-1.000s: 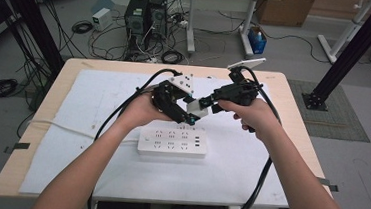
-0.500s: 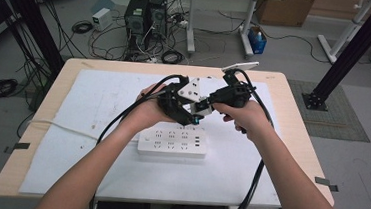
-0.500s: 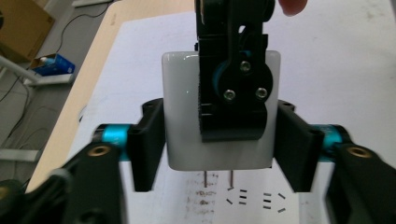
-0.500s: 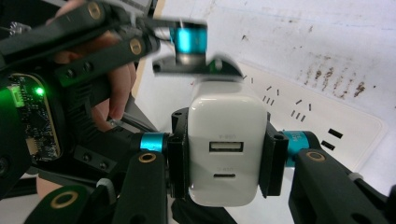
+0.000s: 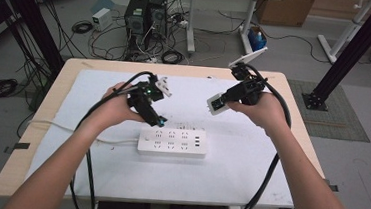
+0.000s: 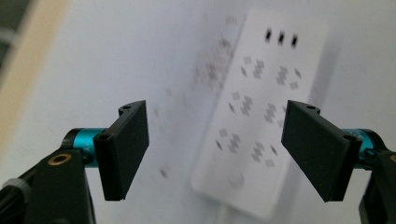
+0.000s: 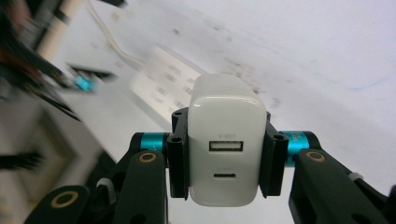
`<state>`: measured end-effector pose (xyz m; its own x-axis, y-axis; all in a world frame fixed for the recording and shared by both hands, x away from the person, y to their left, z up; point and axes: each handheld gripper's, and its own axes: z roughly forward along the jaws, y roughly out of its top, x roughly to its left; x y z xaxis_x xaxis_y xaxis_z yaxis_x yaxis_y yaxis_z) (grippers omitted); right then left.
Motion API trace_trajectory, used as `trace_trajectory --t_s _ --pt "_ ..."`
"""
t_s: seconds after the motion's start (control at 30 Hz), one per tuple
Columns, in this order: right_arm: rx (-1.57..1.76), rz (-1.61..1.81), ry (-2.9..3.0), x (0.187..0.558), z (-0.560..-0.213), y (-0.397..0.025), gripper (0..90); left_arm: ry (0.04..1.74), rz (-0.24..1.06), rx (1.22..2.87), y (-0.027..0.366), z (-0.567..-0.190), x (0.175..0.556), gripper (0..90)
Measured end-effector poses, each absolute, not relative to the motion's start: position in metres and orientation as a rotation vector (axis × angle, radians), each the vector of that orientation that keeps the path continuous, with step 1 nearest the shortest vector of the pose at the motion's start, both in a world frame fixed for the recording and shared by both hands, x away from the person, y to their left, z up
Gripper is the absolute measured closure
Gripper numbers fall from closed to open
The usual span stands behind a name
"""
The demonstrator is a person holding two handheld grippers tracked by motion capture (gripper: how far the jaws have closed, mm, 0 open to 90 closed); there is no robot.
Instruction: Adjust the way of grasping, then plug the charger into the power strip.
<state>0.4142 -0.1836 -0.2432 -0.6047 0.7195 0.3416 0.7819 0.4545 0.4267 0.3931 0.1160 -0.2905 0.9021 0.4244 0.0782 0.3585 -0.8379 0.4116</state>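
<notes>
Your left hand holds the left gripper above the table, tilted down and to the right, its jaws spread wide with nothing between them. Your right hand holds the right gripper well apart from the left one, pointing left, its jaws clamped on both sides of a white charger. Both forearms reach forward.

power strip on table centre — left claw just behind-left | right claw behind-right

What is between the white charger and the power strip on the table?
Nothing. In the high view the white charger, clamped in the right gripper, hangs above the power strip, with bare white table cover between them.
</notes>
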Motion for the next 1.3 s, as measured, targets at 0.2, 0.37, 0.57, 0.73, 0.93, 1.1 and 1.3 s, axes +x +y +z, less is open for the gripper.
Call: trace_trajectory --t_s 0.2,0.37,0.57,0.73,0.93,1.1,1.3 --pt "-1.219 -0.626 -2.857 0.408 -0.235 -0.179 62.1 0.904 0.033 2.790 0.161 -0.314 0.402 23.4" --pt "-1.122 -0.578 -2.944 0.406 -0.229 -0.179 62.1 0.998 0.037 2.781 0.183 -0.321 0.400 23.4" --pt "-0.980 -0.532 -3.023 0.408 -0.229 -0.167 62.1 0.988 0.047 2.738 0.193 -0.315 0.389 23.4" --pt "-0.858 -0.461 -3.074 0.411 -0.240 -0.147 62.1 0.973 0.045 2.727 0.198 -0.316 0.381 23.4" --pt "-0.702 -0.386 -3.099 0.416 -0.257 -0.123 62.1 0.991 0.038 2.711 0.205 -0.320 0.378 23.4" --pt "-0.592 -0.335 -3.124 0.417 -0.270 -0.109 62.1 1.002 0.038 2.707 0.209 -0.323 0.378 23.4" --pt "-0.463 -0.265 -3.103 0.419 -0.296 -0.087 62.1 1.008 0.037 2.694 0.212 -0.327 0.378 23.4"
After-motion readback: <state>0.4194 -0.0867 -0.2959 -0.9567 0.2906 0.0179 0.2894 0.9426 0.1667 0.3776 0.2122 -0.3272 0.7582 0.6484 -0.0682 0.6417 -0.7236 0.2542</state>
